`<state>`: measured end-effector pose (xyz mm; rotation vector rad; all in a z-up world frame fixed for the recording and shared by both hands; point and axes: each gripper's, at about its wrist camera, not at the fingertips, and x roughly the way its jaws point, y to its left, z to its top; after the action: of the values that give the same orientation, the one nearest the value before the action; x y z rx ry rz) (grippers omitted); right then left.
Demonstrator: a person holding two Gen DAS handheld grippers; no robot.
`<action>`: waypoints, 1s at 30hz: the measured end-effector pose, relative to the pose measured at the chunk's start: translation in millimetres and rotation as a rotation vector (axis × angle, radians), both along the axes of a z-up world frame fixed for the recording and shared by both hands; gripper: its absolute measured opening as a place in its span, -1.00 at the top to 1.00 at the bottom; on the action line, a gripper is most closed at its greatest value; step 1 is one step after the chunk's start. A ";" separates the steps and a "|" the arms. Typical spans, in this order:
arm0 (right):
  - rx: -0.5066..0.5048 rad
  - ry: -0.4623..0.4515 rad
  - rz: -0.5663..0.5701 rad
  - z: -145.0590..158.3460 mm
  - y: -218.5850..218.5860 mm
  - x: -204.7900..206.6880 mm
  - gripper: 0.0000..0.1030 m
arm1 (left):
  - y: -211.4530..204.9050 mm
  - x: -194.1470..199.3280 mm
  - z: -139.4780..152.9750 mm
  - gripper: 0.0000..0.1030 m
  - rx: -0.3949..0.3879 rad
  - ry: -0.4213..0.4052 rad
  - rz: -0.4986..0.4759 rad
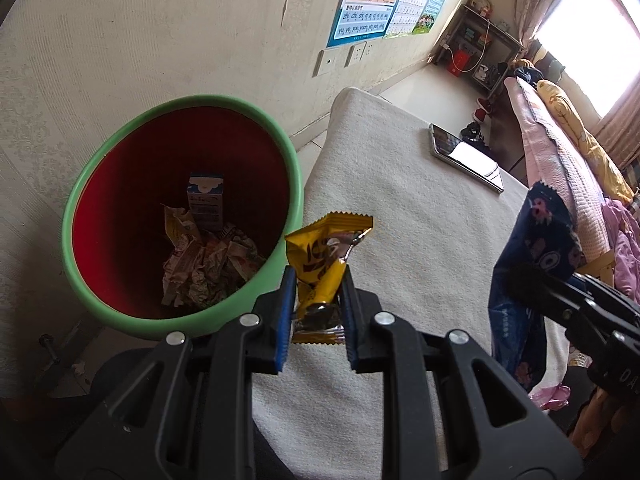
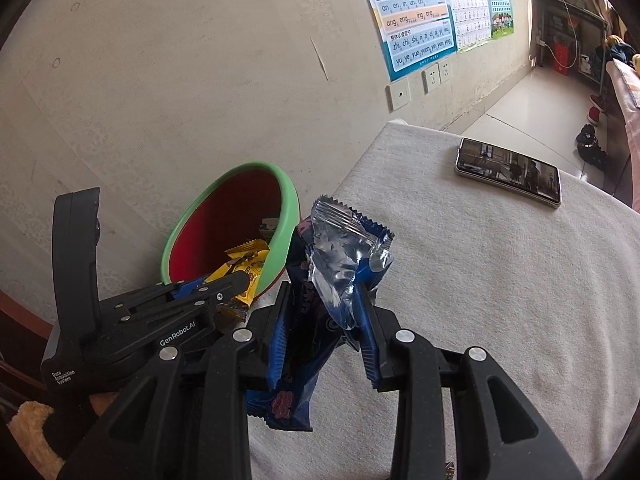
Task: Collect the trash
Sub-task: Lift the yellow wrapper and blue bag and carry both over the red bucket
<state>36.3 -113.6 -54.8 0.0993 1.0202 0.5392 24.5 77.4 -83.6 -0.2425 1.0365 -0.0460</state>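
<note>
1. Left gripper (image 1: 318,280) is clamped on the yellow wrapper (image 1: 324,256), blue pads pinching it from both sides, the serrated top standing up above the jaws
2. That wrapper hangs right at the near rim of the bin (image 1: 120,140), just beside the green lip, above the edge where bin meets table (image 1: 420,240)
3. Down inside the red bin: a small blue-and-white carton (image 1: 205,202) standing upright, crumpled paper (image 1: 208,264) heaped at its foot
4. From the right wrist view, the left gripper (image 2: 224,288) reaches over the bin (image 2: 290,208) mouth with the yellow wrapper (image 2: 244,264) showing against the red inside
5. Right gripper (image 2: 326,312) is clamped too, squeezing the blue wrapper (image 2: 348,248); its torn silver lining flares open above the jaws, the dark printed end dangles below them
6. The blue wrapper sits over the table (image 2: 500,300), just to the right of the bin, not yet over the mouth
7. In the left view the blue wrapper (image 1: 532,248) hangs at the right, with the right gripper (image 1: 560,296) gripping it
8. A phone (image 2: 508,170) lies flat on the far part of the table, well apart from both grippers, screen lit
9. A poster (image 2: 412,16) hangs on the wall behind
</note>
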 end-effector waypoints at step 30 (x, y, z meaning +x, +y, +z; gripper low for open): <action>-0.028 -0.012 0.106 -6.5 47.1 10.9 0.39 | 48.2 -0.5 7.7 0.60 0.020 -0.024 0.089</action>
<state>47.2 -66.5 -61.3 0.0174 1.0252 0.6209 24.0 125.6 -75.9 -0.2691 1.0004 0.0420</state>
